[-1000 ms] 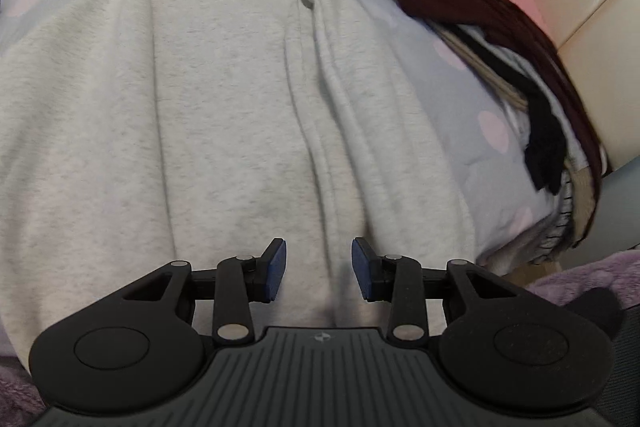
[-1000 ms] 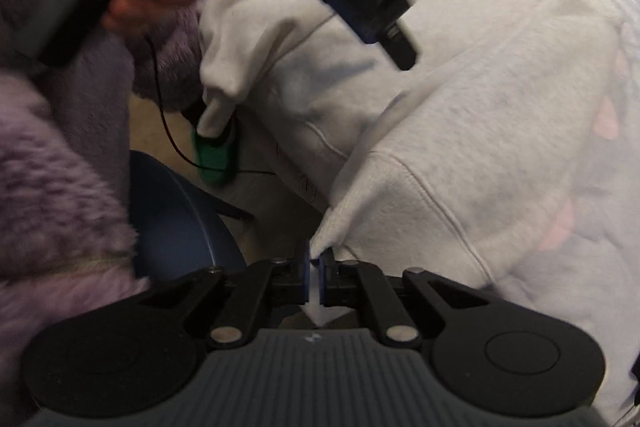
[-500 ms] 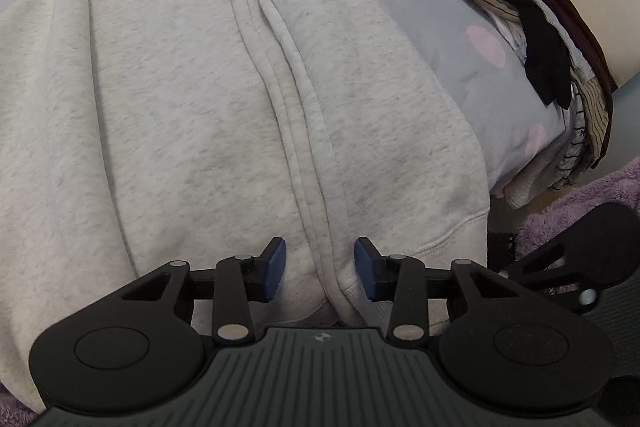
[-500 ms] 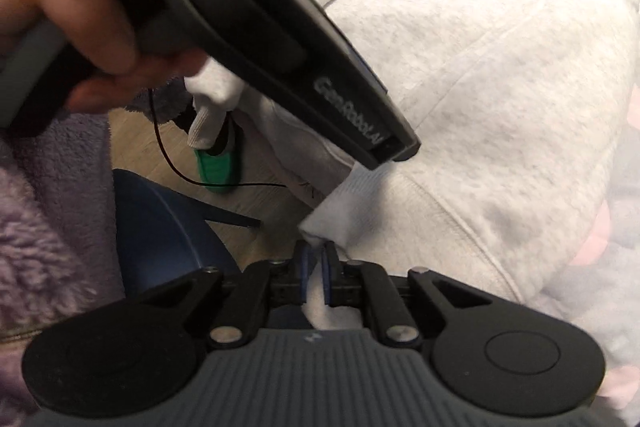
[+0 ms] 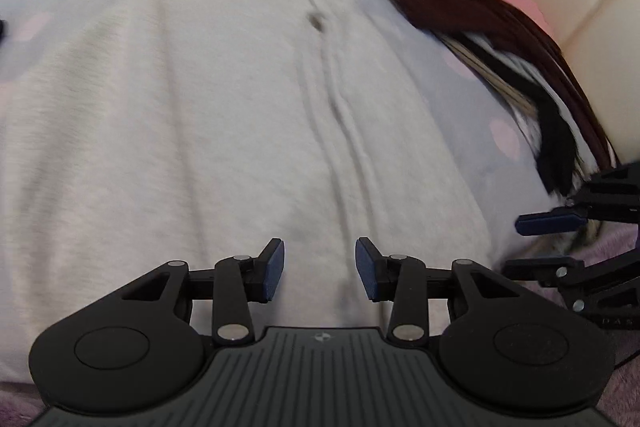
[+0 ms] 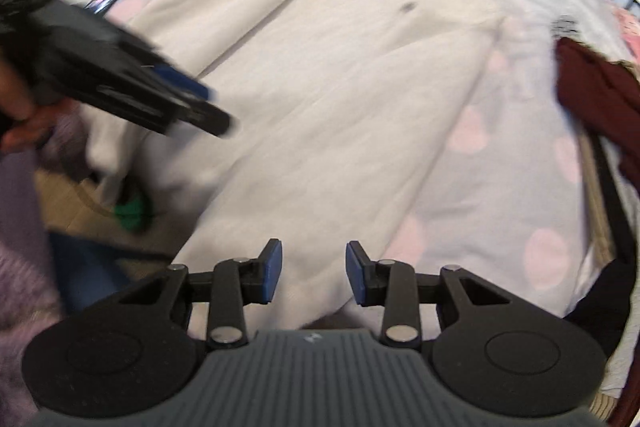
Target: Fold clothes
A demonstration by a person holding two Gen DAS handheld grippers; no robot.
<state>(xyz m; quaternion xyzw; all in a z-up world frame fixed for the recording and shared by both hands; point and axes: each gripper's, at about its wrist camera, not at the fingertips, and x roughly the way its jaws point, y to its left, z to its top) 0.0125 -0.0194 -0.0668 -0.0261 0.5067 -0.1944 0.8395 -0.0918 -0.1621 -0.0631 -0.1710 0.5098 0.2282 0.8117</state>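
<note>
One pale grey sweatshirt (image 5: pixel 224 131) lies ahead of my two tools. My left gripper (image 5: pixel 320 269) gapes empty; my right gripper (image 6: pixel 313 273) is opening, nothing between its pads.

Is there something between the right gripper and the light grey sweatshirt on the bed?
Nothing visible. The right gripper, its jaws opening and empty, hangs directly over the light grey fleece sweatshirt. The dark red garment pile lies off to the side.
</note>
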